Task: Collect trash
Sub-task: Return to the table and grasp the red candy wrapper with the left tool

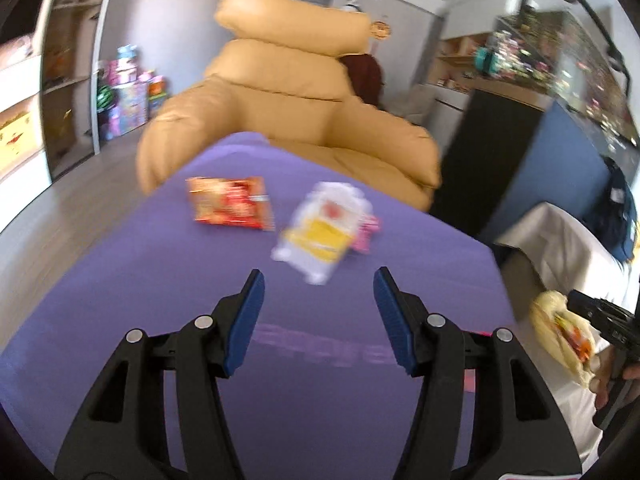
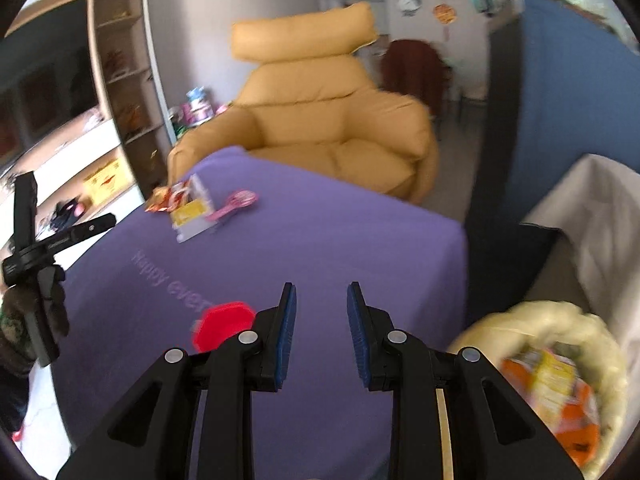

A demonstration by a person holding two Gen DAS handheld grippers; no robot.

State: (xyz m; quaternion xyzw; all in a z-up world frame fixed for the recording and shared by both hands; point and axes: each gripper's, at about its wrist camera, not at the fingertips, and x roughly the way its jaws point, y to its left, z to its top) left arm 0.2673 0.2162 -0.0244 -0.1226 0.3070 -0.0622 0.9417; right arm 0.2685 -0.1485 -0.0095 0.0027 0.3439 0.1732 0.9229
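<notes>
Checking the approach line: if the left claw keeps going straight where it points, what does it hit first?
Most likely the white and yellow wrapper on the purple tablecloth. It lies just ahead of the open, empty left claw, roughly centred between the fingers. The red snack packet sits off to the left. Motion blur makes depth uncertain.

Both wrist cameras are looking forward and down over a purple table (image 1: 160, 280). They are sharing the wrappers (image 2: 192, 208) and the armchair (image 2: 328, 120) beyond.

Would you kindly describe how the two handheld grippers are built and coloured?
Both match: the left gripper and right gripper have black plastic linkage arms with silver round rivets at the pivots and ribbed blue pads lining each finger. A dark camouflage-patterned sleeve shows by the left one.
</notes>
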